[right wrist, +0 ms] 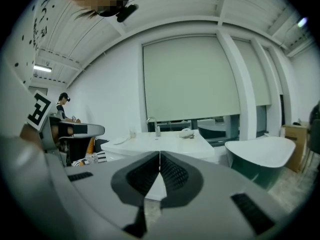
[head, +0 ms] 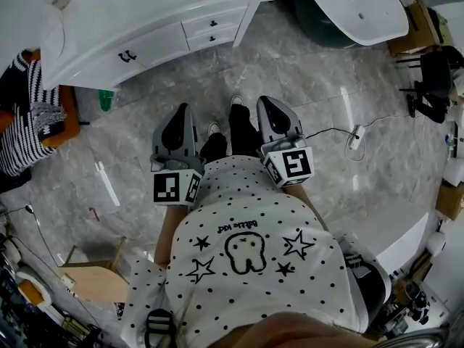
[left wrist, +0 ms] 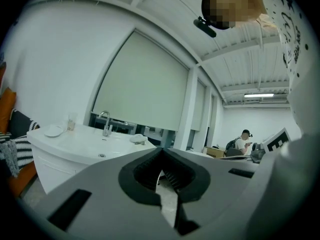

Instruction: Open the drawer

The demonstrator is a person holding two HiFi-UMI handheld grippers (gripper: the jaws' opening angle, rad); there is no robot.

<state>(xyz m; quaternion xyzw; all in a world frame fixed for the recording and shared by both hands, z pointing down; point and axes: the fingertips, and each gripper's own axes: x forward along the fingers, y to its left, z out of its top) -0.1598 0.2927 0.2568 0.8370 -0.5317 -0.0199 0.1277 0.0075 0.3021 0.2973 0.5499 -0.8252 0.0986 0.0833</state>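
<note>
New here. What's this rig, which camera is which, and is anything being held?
No robot: a person holds a two-jaw gripper in each hand. The head camera looks down on the left gripper and right gripper, each carrying a marker cube, over a marble floor. The other two cameras ride on the grippers and look along their jaws: both pairs are closed, nothing held. Ahead stands a white vanity with closed drawers, a bathtub beside it.

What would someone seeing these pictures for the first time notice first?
The left hand-held gripper and right hand-held gripper, both shut and empty, are held side by side above the grey marble floor. Ahead at upper left stands a white vanity with its drawers closed, and a white bathtub sits at upper right.
</note>
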